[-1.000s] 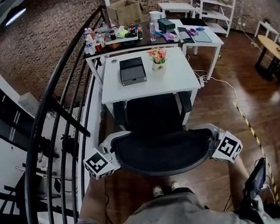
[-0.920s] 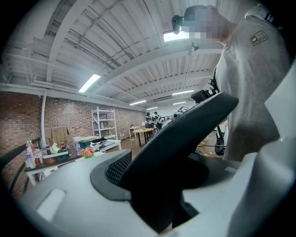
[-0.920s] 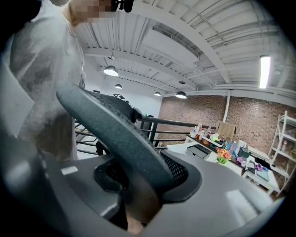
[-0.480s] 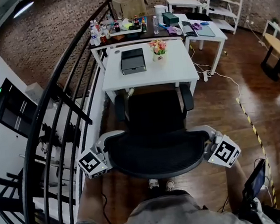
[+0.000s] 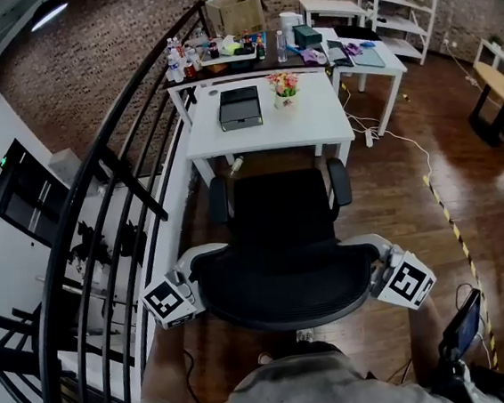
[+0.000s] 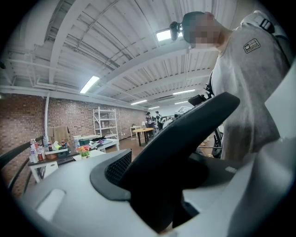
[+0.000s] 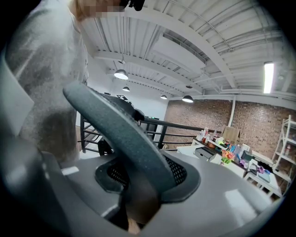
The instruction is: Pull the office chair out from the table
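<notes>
1. Office chair stood just in front of the white table. Its backrest faced the person, and its seat was out from under the tabletop, with a strip of wooden floor showing between them.
2. Its base and wheels were hidden beneath the seat and backrest in the head view, and neither gripper view showed them.
3. The left gripper was clamped on the backrest's left edge and the right gripper on its right edge. In the head view the jaws were mostly covered by the backrest rim and the marker cubes.
4. The gripper views showed what the head view did not. In each, the dark backrest rim ran straight between the two pale jaws, pinched tight, with mesh visible beside it.
5. The head view showed the tabletop from above, with a black box and a flower pot on it. In the gripper views both were small and far off.
6. Print on the bottles behind the table was too small to read. The cubes bore only black-and-white square patterns.
</notes>
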`<control>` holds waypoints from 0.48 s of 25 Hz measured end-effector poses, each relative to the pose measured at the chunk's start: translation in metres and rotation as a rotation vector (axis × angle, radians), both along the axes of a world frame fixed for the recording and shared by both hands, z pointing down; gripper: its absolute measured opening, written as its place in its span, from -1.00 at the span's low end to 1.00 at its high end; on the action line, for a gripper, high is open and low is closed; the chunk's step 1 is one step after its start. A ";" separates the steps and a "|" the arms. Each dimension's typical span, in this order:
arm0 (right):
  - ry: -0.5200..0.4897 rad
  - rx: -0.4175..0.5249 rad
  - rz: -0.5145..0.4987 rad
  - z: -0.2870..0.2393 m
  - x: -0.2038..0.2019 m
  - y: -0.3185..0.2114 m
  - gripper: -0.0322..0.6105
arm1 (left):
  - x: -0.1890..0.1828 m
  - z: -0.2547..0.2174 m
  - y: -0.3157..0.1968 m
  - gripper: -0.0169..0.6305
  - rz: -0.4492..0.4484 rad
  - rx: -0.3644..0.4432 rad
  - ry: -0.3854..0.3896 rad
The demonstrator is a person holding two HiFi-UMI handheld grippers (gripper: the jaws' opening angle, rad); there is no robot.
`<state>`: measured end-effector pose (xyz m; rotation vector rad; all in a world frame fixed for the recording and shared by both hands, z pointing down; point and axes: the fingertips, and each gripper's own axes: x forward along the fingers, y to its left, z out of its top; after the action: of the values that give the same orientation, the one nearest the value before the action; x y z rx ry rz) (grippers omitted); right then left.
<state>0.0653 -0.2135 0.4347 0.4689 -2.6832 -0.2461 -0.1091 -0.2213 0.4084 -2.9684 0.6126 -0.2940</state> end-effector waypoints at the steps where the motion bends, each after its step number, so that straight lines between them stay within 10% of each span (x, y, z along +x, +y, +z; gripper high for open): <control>1: -0.002 0.000 0.004 0.000 -0.001 0.005 -0.39 | 0.000 -0.001 0.005 -0.19 0.005 0.002 0.004; 12: 0.000 -0.008 0.042 0.001 -0.006 0.072 -0.39 | -0.008 0.002 0.068 -0.24 0.068 0.024 -0.002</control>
<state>0.0592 -0.1415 0.4356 0.5221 -2.6703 -0.2236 -0.1166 -0.1532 0.4107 -2.9580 0.5095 -0.2810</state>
